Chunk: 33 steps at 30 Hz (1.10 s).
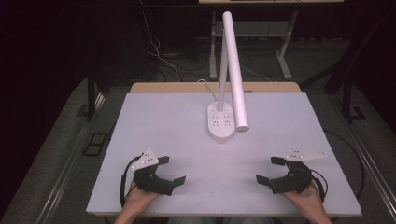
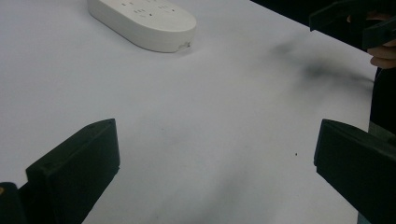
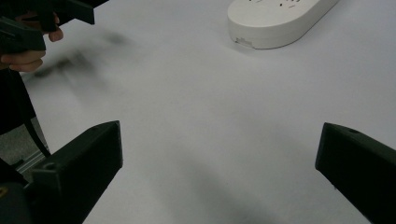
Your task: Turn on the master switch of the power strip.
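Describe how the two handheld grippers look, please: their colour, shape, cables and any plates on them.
Both are black plastic tools. The left gripper and the right gripper each have two blocky black jaws curving out like a claw. Each carries a pale grey three-cornered plate on top, with small dark dots at the corners. A black cable loops from each. The forearms near the table edge appear bare, with no sleeves in sight.

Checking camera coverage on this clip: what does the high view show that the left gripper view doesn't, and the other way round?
High view alone: the lamp's upright stem and long tube head, the table's edges, both forearms, the floor. Left gripper view alone: a close look between the left gripper's wide-open jaws, bare tabletop between them. Both: the white oval lamp base and the right gripper, open.
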Motion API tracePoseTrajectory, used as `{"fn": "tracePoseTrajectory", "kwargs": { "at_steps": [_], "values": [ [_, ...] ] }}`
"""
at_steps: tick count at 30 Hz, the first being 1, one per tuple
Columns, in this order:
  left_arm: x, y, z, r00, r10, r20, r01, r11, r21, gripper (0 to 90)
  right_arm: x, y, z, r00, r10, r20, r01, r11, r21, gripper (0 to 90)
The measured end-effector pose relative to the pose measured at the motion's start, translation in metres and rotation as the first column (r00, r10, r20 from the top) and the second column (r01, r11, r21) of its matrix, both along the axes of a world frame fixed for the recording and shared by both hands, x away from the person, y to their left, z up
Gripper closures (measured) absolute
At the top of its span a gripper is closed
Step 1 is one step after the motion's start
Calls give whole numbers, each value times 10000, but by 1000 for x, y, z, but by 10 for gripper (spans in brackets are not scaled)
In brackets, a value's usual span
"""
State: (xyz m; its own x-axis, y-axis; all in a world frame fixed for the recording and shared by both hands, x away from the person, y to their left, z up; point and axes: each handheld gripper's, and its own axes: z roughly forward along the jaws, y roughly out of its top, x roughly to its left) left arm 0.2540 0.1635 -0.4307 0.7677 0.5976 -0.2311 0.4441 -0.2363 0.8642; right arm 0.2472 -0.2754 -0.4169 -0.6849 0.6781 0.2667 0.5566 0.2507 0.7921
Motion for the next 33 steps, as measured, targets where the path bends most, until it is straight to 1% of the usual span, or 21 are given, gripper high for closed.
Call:
{"fn": "tracePoseTrajectory", "kwargs": {
  "at_steps": [4, 10, 21, 23, 27, 31, 33],
  "values": [
    [0, 0, 0, 10000, -44, -26, 44, 10000, 31, 0, -1, 0, 0, 10000, 22, -78, -23, 10000, -63, 1],
    [-1, -1, 0, 9998, -156, -100, 156, 9999, 57, 0, 0, 0, -1, 9999, 124, -18, -124, 9998, -132, 1],
    [-1, 0, 1, 9999, -74, -112, 75, 9999, 111, 0, 0, 0, -2, 9999, 102, -79, -104, 9998, -171, 1],
    [-1, 0, 1, 9999, -99, -70, 101, 9997, 220, 0, 0, 0, -2, 9999, 105, -111, -107, 9998, -176, 1],
    [1, 0, 1, 9999, -138, -88, 140, 9997, 205, 0, 0, 0, -2, 9998, 93, -191, -97, 9997, -205, 1],
    [2, 0, 3, 9997, -211, -89, 214, 9992, 345, 0, 0, -1, -3, 9997, 64, -243, -70, 9997, -227, 1],
    [2, 0, 5, 9997, -190, -148, 194, 9995, 242, 0, 0, -2, -3, 9997, 64, -235, -70, 9997, -222, 1]
  ]
}}
